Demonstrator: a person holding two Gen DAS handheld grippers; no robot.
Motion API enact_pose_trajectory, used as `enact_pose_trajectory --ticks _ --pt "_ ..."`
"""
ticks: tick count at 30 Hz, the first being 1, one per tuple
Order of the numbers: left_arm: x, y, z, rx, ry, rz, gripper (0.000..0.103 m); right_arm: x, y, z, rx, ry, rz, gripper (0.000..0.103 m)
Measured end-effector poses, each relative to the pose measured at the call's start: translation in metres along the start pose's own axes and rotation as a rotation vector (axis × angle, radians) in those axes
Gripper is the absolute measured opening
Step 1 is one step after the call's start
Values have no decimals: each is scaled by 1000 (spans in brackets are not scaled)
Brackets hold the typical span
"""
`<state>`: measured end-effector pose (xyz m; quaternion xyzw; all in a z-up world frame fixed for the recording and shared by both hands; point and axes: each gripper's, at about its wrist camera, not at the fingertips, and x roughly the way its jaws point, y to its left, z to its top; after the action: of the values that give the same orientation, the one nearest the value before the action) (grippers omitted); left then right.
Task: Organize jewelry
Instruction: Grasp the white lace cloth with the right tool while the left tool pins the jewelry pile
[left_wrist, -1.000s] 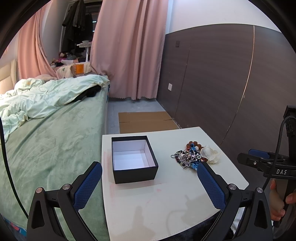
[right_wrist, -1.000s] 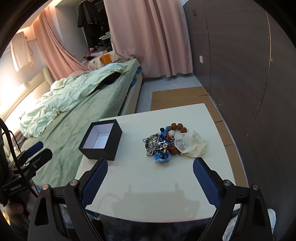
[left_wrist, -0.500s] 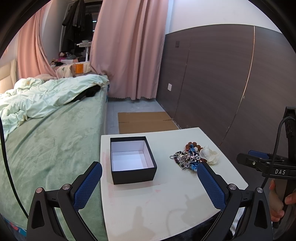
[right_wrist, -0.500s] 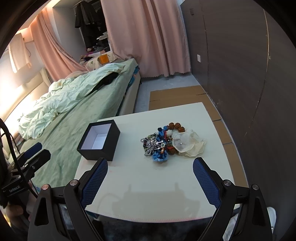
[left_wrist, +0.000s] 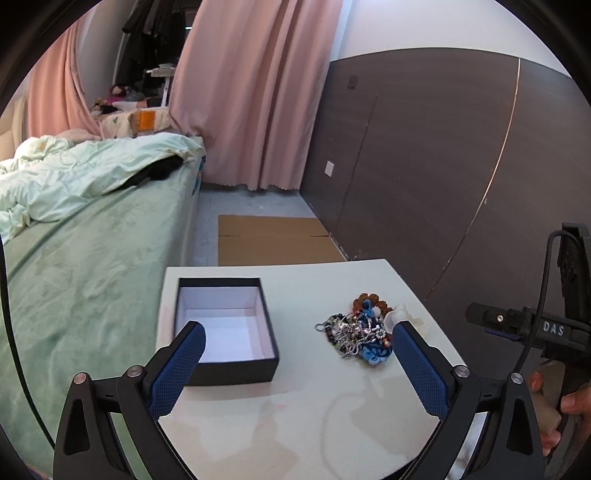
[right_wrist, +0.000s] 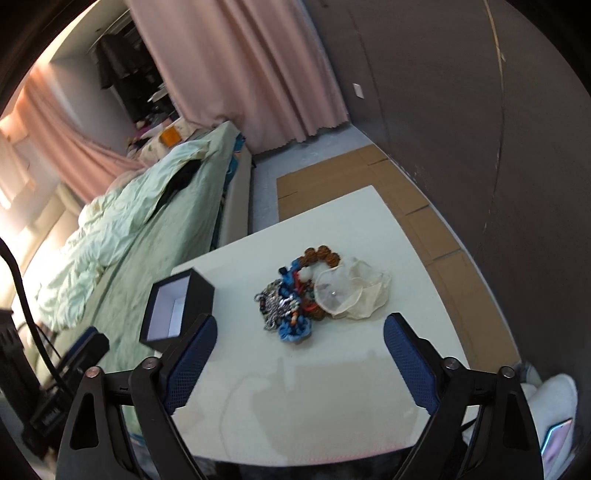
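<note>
A black box with a white, empty inside stands open on the left of the white table; the right wrist view shows the box too. A tangled pile of jewelry lies to its right, with brown beads, blue cord and silver chain, and shows as a pile beside a sheer white pouch. My left gripper hangs open above the table's near half, holding nothing. My right gripper is closing slowly, its pads still wide apart with nothing between them, just short of the pile.
A bed with a green cover runs along the table's left side. Flattened cardboard lies on the floor beyond the table, and a dark panelled wall stands on the right. A hand holds the right gripper's handle.
Both grippers have moved forward, closer to the box and the pile. The right wrist view has rolled, tilting the scene, and its fingers have drawn slightly inward.
</note>
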<state>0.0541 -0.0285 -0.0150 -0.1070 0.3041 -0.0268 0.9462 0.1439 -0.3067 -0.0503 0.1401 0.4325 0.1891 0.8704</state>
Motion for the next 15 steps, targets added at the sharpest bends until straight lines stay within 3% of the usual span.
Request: enact_pose_trajectory --ticks 4,13,15 --pt "12 -13 0 27 11 -26 92 12 -15 7 73 35 29 78" --pt "46 -40 -6 75 75 -87 64 40 -43 12 197 116 40 66" --pt "54 -45 -8 79 94 -101 53 48 -48 14 220 134 41 63"
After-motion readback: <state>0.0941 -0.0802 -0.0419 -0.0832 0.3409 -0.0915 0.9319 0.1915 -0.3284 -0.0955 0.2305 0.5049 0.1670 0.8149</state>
